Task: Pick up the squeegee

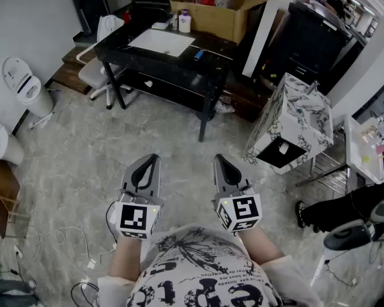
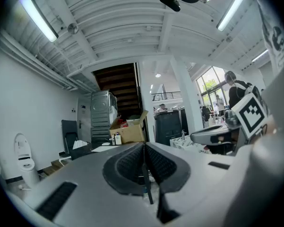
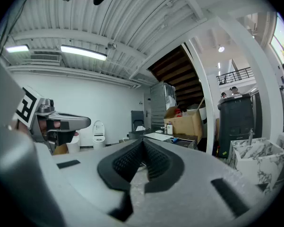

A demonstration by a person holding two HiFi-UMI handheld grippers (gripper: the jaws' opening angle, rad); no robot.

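Both grippers are held level over the floor, close to the person's body and well short of the black table (image 1: 179,75). My left gripper (image 1: 153,158) is shut with nothing between its pads, and its jaws meet at the tip in the left gripper view (image 2: 144,146). My right gripper (image 1: 218,159) is shut and empty too (image 3: 142,142). A small blue object (image 1: 198,54) lies on the table's right part, next to a white basin (image 1: 161,41). It shows as a blue speck (image 3: 174,139) in the right gripper view. It is too small to tell what it is.
A cardboard box (image 1: 217,11) and a white bottle (image 1: 184,22) stand at the table's back. A marble-patterned cabinet (image 1: 294,126) leans at the right, and a white chair (image 1: 99,69) stands left of the table. A toilet (image 1: 25,88) is at far left. Cables lie on the floor (image 1: 64,242).
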